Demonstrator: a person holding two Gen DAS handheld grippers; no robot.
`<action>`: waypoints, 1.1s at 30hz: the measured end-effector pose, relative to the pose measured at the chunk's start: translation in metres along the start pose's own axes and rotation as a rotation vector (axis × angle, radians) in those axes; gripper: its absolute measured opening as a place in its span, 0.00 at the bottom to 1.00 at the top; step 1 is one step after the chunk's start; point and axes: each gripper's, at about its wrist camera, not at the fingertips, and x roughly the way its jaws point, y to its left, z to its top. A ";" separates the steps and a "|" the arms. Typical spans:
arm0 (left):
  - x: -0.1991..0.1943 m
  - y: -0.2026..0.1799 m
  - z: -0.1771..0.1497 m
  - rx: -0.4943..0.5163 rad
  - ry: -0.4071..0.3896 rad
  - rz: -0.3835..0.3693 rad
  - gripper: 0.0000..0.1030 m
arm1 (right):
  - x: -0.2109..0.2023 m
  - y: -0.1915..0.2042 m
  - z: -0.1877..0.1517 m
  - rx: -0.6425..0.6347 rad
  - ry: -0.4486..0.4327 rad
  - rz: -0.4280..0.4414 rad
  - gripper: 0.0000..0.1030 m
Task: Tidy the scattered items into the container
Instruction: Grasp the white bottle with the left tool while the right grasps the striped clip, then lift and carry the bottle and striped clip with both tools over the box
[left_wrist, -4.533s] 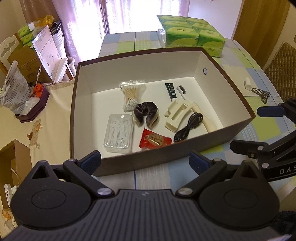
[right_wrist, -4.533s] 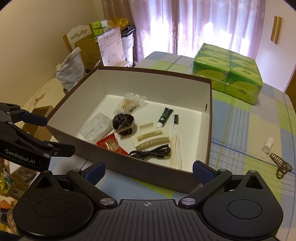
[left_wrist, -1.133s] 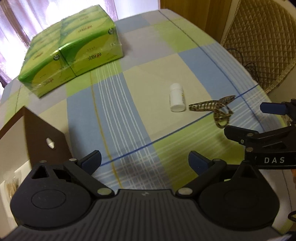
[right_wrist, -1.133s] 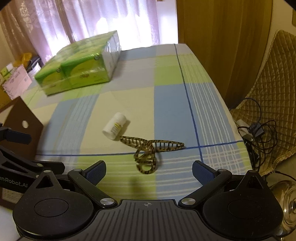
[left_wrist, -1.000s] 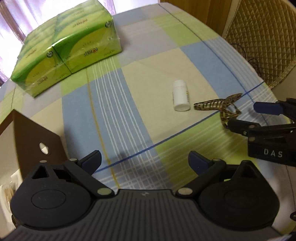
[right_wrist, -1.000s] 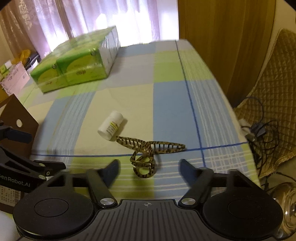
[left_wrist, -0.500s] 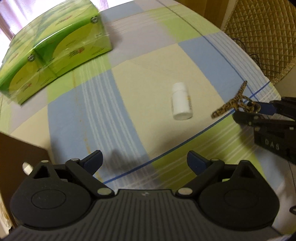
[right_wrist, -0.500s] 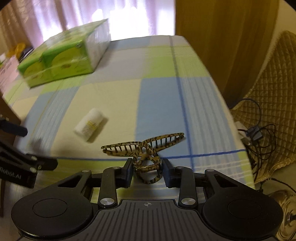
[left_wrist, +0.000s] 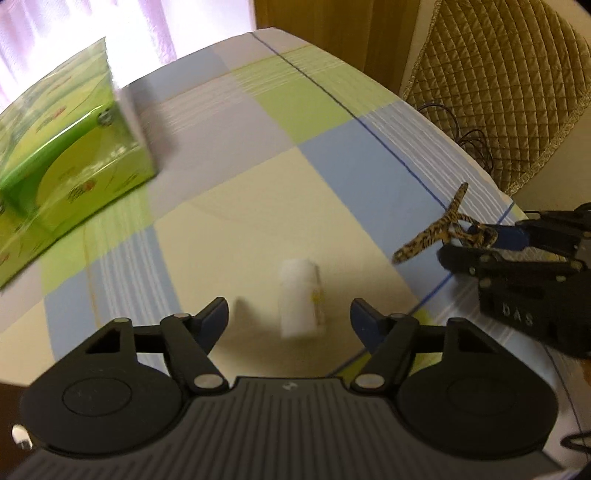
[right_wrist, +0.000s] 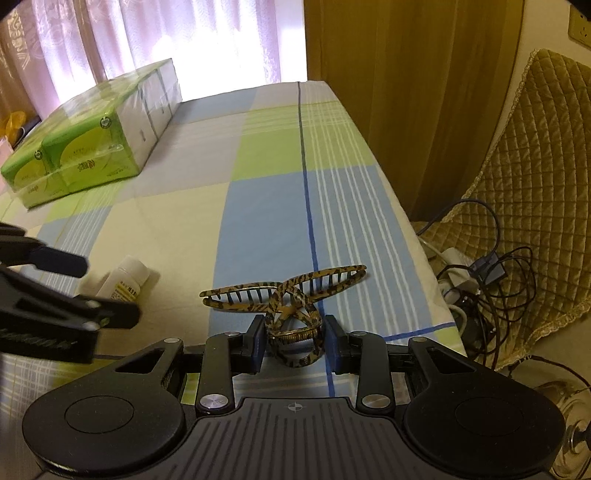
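**Clip in my right jaws, bottle between my left ones**

Hair clip, with a tiger pattern, sits clamped at its handle loops between the pads of my right gripper; its toothed arms spread wide to both sides. In the left wrist view the clip looks lifted a little off the checked tablecloth. My left gripper has its jaws apart, and the small white bottle lies on its side on the cloth between them, not touched by either pad. Farther back on the left stands the green tissue pack. At the right, beside the table, is a quilted chair with cables below it.
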 end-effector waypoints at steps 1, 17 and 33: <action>0.003 0.000 0.001 0.003 0.001 -0.002 0.59 | 0.000 0.000 0.000 -0.001 -0.001 0.001 0.34; -0.023 -0.008 -0.062 -0.159 0.115 -0.057 0.22 | -0.024 0.007 -0.029 -0.050 0.048 0.077 0.35; -0.057 -0.012 -0.124 -0.304 0.120 -0.101 0.27 | -0.055 0.029 -0.063 -0.163 0.043 0.101 0.82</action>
